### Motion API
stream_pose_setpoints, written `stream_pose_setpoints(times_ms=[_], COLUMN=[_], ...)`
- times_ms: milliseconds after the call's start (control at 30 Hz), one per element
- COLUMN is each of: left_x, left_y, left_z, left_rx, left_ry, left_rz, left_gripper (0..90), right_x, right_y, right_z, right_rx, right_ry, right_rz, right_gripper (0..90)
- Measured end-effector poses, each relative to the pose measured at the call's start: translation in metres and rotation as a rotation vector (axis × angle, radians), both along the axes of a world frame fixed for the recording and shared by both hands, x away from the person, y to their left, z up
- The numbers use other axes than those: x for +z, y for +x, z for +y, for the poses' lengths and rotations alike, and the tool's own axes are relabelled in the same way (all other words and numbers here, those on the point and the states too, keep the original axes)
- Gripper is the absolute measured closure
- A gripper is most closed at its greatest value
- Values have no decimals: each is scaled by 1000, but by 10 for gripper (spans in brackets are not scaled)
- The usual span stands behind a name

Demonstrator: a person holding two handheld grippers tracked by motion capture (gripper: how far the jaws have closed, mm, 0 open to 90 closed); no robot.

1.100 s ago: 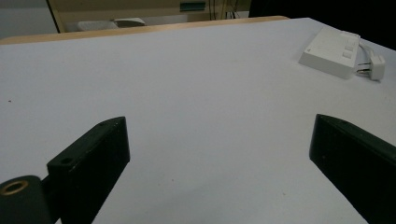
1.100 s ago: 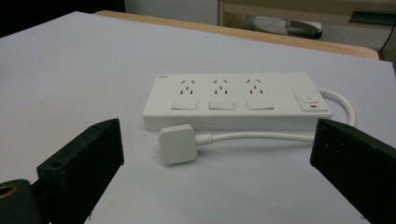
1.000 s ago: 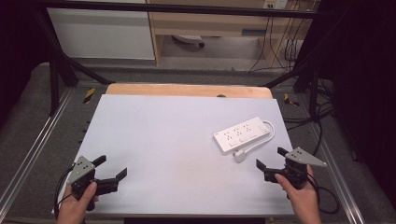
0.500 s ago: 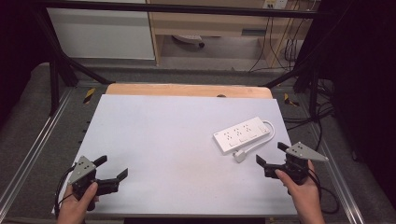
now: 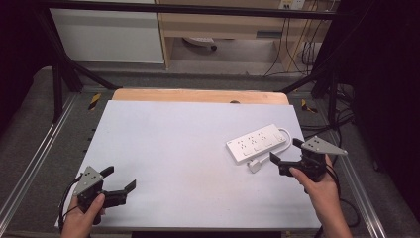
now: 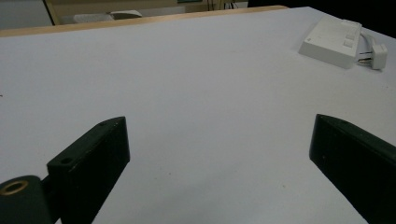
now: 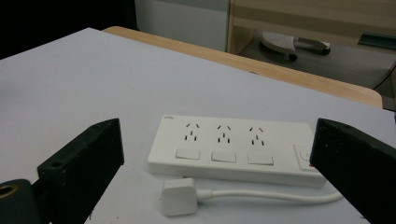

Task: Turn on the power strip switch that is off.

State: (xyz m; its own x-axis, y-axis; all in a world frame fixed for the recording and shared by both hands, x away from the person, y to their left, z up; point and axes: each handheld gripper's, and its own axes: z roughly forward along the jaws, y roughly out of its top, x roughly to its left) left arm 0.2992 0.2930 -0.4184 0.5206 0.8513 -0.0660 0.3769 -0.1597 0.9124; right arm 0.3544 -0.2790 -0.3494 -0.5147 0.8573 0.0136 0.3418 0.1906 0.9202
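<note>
High view: a white power strip point(image 5: 257, 144) is seen lying flat on the right half of the white table point(image 5: 168, 148), its plug point(image 5: 254, 165) resting just in front of it on the near side, cord looped round the right end. The right gripper point(image 5: 283, 154) is held just beside the plug, jaws spread wide, nothing gripped. The left gripper point(image 5: 119, 180) is held near the front left corner of the table, well apart from the strip, jaws also wide open and empty.

Right gripper view: the strip point(image 7: 233, 149) and plug point(image 7: 178, 201) are framed between the two black jaws, plug nearest, cord point(image 7: 261, 195) trailing right. Three sockets with switches are seen on the top face.

Left gripper view: the strip point(image 6: 332, 41) is seen far off at upper right, bare table between the jaws.

Risks, as judged: if the plug is the target, it is small and smooth, so it could be pinched off-centre and squirted out sideways. The cord could be caught instead of the plug body. The strip is light and unheld, so it could be dragged or flipped by any pull on the cord, the left gripper being too far away to steady it.
</note>
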Motion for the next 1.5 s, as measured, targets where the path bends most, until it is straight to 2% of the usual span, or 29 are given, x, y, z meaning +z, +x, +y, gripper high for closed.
stream_pose_setpoints(times_ms=[200, 367, 467, 633, 833, 1033, 1200, 1233, 1267, 1300, 1433, 1500], left_x=[0, 0, 0, -1, -1, -2, -3, -3, -3, -3, -4, -4], left_y=[0, 0, -1, 0, 0, 1, 1, 1, 1, 2, 2, 2], left_z=[0, -2, -3, -1, -1, 0, 0, 0, 0, 0, -1, -1], left_rx=[-1, -9, -12, -10, -9, 9, 12, 12, 12, 14, 10, 10], left_ry=[0, 6, 8, 3, 2, 8, 9, 4, 4, 9, 5, 5], left_rz=[3, -1, -5, 3, 5, 8, 12, 18, 18, 15, 20, 21], left_gripper=[51, 51, 51, 51, 51, 51, 51, 51, 51, 51, 51, 51], right_x=[7, -2, -5, -1, 4, 4, 3, 3, 3, 2, 1, 0], right_y=[14, 29, 36, 47, 62, 73, 77, 80, 80, 81, 84, 88], right_z=[2, 5, 6, 5, 3, 4, 4, 4, 4, 5, 5, 3], right_rx=[4, -1, -9, -34, -71, -77, -84, -83, -83, -83, -90, -99], right_ry=[2, 36, 23, 34, 24, 14, 14, 15, 15, 7, 1, -3], right_rz=[4, 39, 43, 35, 19, 17, 8, -1, -1, -8, -23, -29], right_gripper=[58, 76, 90, 142, 253, 348, 414, 454, 454, 506, 552, 611])
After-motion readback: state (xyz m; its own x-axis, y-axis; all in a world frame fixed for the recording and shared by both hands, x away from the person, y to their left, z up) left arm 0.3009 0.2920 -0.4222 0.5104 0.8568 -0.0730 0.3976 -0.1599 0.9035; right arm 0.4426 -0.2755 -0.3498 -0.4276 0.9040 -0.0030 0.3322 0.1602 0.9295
